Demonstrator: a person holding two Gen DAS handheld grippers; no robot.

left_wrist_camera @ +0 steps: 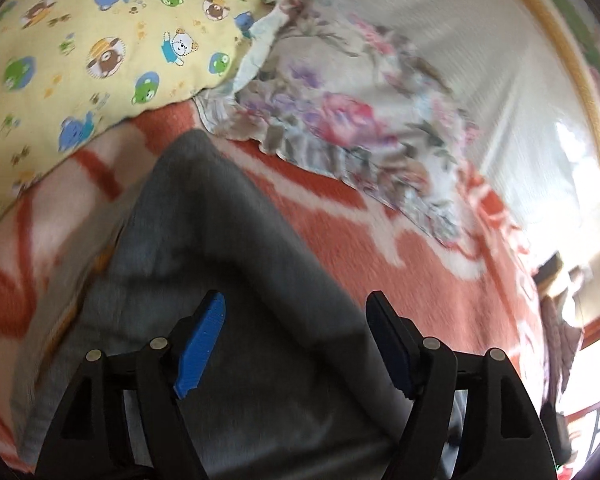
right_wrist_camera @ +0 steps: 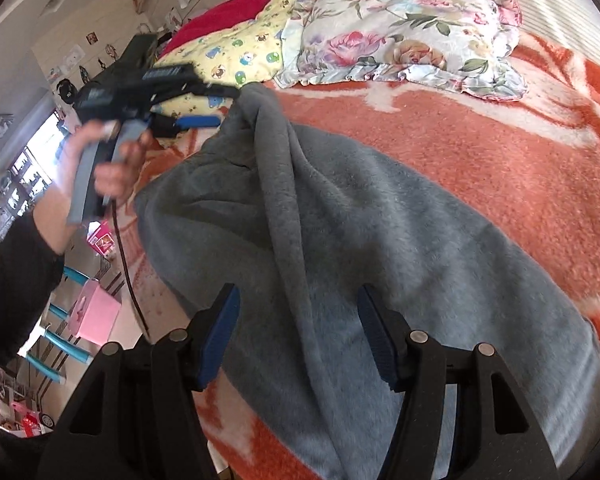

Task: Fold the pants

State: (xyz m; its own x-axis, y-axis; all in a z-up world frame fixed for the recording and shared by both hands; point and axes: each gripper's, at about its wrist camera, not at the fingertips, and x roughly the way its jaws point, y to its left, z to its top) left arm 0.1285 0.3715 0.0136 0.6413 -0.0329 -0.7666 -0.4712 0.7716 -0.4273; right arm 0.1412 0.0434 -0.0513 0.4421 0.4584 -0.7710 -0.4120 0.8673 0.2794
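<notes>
Left wrist view: orange and white blanket (left_wrist_camera: 380,248) covers a bed and fills most of the frame. Beyond the left gripper (left_wrist_camera: 296,300), far ahead and to its left, lies a yellow pillow (left_wrist_camera: 100,40) printed with cartoon bears. Ahead and to its right sits a floral pillow (left_wrist_camera: 340,112) with a frilled edge, against a pale ribbed wall (left_wrist_camera: 460,20). Bright window light washes out the far right. Its blue-padded jaws stand wide apart with nothing between them. Grey pants (left_wrist_camera: 228,248) lie on the blanket directly under and ahead of the jaws, rising to a ridge that runs away from them. Whether the pads touch the cloth cannot be told.

Right wrist view: same bed blanket (right_wrist_camera: 500,168), with the floral pillow (right_wrist_camera: 400,48) far ahead and the yellow pillow (right_wrist_camera: 236,56) ahead and to the left, a red cloth (right_wrist_camera: 228,12) behind it. At far left the room shows a white wall with papers, a pink box (right_wrist_camera: 94,312) and turquoise chair rungs. The right gripper (right_wrist_camera: 298,300) is wide open and holds nothing; the pants (right_wrist_camera: 380,240) spread beneath and ahead of it. Farther ahead on the left, a hand (right_wrist_camera: 108,160) holds the left gripper (right_wrist_camera: 216,108), seen side on; a lifted peak of the pants sits right at its tips, but its grip cannot be judged from here.
</notes>
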